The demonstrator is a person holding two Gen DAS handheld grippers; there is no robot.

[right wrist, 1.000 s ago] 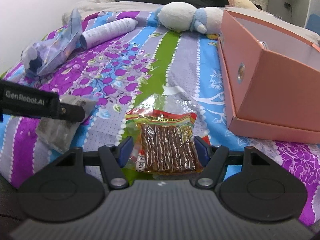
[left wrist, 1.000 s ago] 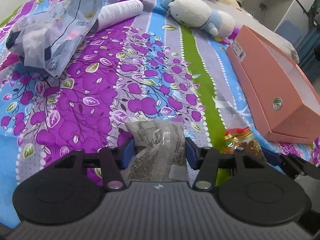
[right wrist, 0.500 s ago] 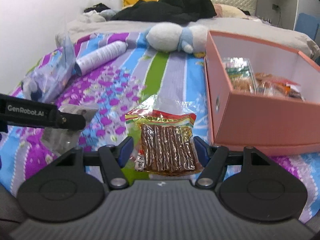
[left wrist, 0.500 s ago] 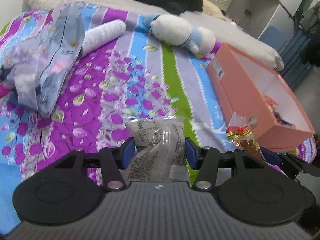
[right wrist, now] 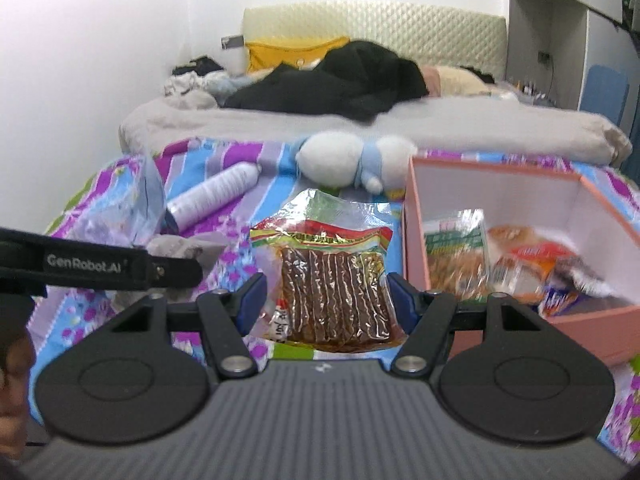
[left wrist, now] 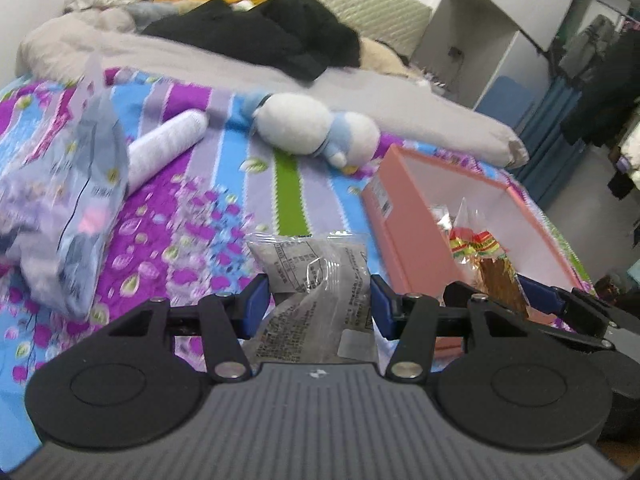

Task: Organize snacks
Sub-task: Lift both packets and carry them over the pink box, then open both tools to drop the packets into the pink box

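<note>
My left gripper (left wrist: 314,300) is shut on a clear grey snack packet (left wrist: 316,280) and holds it above the bedspread. My right gripper (right wrist: 326,292) is shut on a red-and-yellow packet of brown strips (right wrist: 332,280), lifted off the bed; that packet also shows in the left wrist view (left wrist: 486,258). The open pink box (right wrist: 600,316) stands to the right with several snack packets (right wrist: 516,264) inside; it also shows in the left wrist view (left wrist: 412,220). The left gripper's arm (right wrist: 100,266) crosses the right wrist view.
On the floral bedspread (left wrist: 192,248) lie a crumpled plastic bag (left wrist: 76,204), a white tube (left wrist: 168,148) and a white-and-blue plush toy (left wrist: 316,128). Black clothing (right wrist: 340,80) and bedding lie by the headboard. A white cabinet (left wrist: 480,28) stands at right.
Both grippers have risen with their packets, off the bed. The view now looks down into the pink box, whose contents show.
</note>
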